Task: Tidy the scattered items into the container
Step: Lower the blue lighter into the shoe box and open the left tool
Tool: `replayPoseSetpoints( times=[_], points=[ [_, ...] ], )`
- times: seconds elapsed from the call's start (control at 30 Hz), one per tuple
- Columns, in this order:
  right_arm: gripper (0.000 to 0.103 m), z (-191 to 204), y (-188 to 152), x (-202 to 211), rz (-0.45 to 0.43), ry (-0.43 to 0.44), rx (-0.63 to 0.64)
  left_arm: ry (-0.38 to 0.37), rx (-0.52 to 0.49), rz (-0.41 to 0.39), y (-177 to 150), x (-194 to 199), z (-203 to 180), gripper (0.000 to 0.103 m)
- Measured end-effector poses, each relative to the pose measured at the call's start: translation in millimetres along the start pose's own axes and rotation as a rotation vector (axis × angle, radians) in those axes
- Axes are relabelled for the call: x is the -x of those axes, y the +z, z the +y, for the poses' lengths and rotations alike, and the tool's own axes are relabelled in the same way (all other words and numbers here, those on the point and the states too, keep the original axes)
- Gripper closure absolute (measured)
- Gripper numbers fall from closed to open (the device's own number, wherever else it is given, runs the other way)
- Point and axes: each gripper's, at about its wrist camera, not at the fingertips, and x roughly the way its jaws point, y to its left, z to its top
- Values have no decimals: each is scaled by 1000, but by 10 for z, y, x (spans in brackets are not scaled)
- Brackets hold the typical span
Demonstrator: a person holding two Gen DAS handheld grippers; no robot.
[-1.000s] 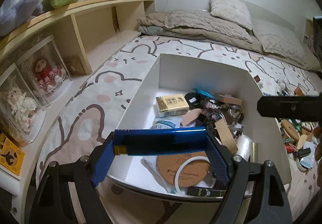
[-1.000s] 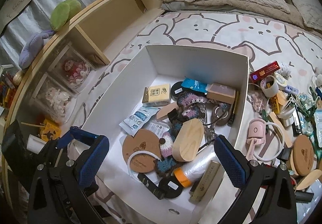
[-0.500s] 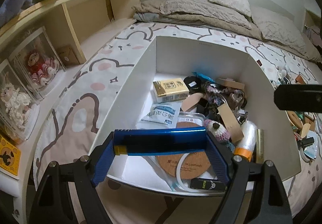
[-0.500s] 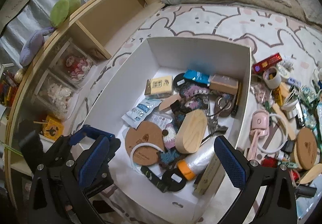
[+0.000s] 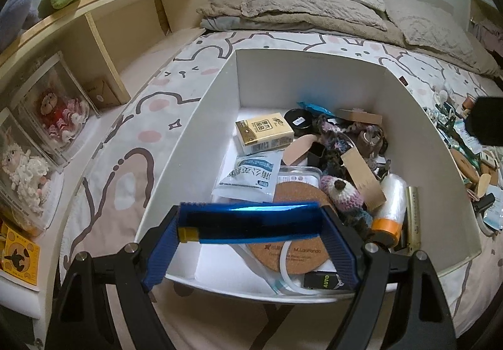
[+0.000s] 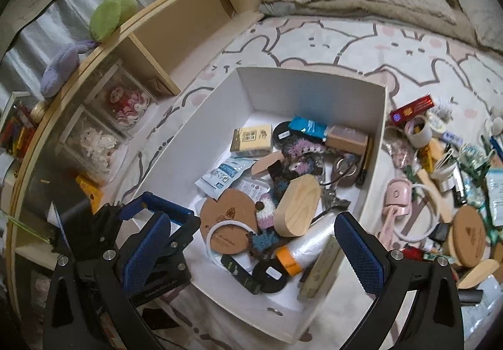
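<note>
A white box [image 5: 201,130] stands on the bed and holds many small items. My left gripper [image 5: 250,238] is shut on a shiny blue bar [image 5: 251,222], held crosswise just above the box's near rim. In the right wrist view the same box [image 6: 374,136] lies below, and the left gripper with its blue bar [image 6: 166,203] shows at the box's near left corner. My right gripper [image 6: 251,252] is open and empty above the box's near end. Scattered items [image 6: 440,180] lie on the sheet right of the box.
A wooden shelf unit [image 5: 103,29] with doll cases [image 5: 53,117] runs along the left of the bed. Folded blankets and pillows [image 5: 330,4] lie at the far end. A pink device [image 6: 397,196] and a round wooden lid [image 6: 471,235] lie right of the box.
My left gripper has moved forward with the blue bar, over the box's near rim. My right gripper has risen and pulled back a little, still open.
</note>
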Motion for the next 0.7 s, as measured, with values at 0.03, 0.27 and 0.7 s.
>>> replayPoseSetpoints(
  times=[0.03,0.27,0.7],
  points=[
    [0,-6,-13,16,-1,1,5,-1,0,0,0,0,1,17],
    [0,-135,-129,140,-22,-23,13,-4,14,1,4,29,7,15],
    [0,-360,-270,312,-55,-50,-24,-22,51,-6,19,62,55,14]
  ],
)
